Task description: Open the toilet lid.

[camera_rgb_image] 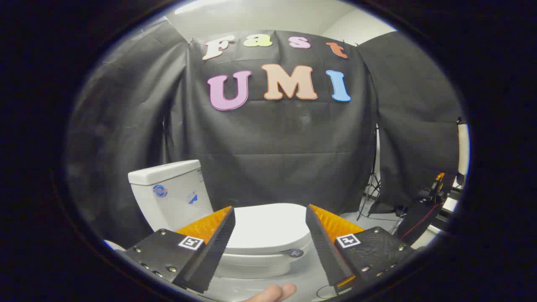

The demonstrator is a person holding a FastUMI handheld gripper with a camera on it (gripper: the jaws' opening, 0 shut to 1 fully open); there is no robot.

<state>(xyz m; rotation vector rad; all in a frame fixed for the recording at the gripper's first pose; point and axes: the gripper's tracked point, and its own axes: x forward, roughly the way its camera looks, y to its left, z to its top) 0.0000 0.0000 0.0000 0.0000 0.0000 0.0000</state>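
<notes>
Fingertips of a hand (275, 292) show below the gripper (269, 214), spread wide, empty. Toilet lid (268, 226) lies closed between and beyond its fingers. Likely rigid, smooth, hinged at the tank (168, 188); lift under the front lip.

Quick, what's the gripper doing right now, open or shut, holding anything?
Gripper: open, holding nothing; the closed toilet lid lies ahead between its spread fingers.

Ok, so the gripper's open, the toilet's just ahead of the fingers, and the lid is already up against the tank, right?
Not quite. In the gripper view the toilet lid is down flat on the bowl, not up against the tank. The rest holds: the gripper is open, with the toilet just ahead of its fingers.
</notes>
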